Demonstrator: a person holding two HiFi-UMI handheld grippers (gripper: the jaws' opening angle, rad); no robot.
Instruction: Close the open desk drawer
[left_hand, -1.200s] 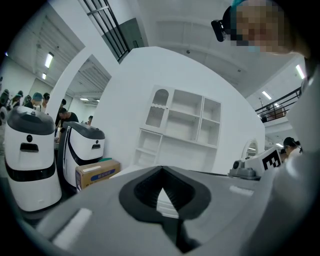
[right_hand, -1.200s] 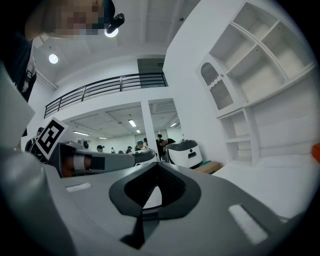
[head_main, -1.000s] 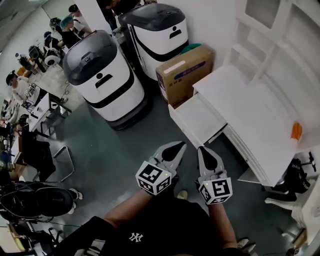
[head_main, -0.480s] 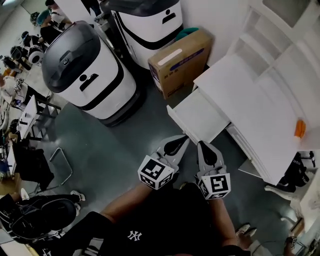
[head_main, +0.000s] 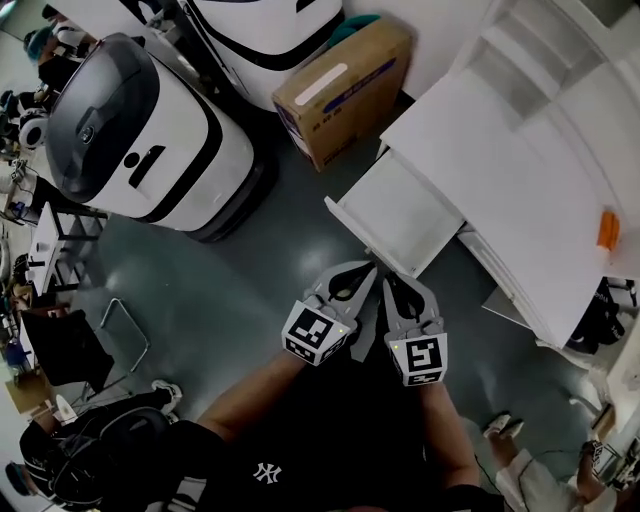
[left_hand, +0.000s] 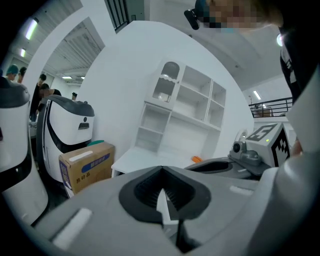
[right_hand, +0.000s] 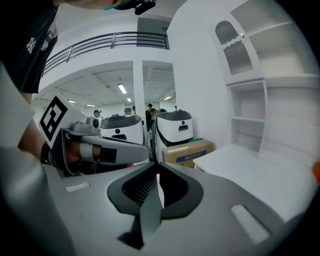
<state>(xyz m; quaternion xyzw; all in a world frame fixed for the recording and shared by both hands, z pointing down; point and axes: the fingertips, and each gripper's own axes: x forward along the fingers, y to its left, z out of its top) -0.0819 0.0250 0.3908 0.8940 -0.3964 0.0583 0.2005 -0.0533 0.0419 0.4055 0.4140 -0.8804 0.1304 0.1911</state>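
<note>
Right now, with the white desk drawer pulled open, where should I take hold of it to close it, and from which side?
Take the open white drawer by its flat front panel, near the middle, coming from the open-floor side and pushing straight toward the white desk. I can see no handle, so pressing with the shut right gripper probably beats clamping.

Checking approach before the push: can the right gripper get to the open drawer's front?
Probably yes: the right gripper hovers just short of the drawer front, nothing visible between them.
</note>
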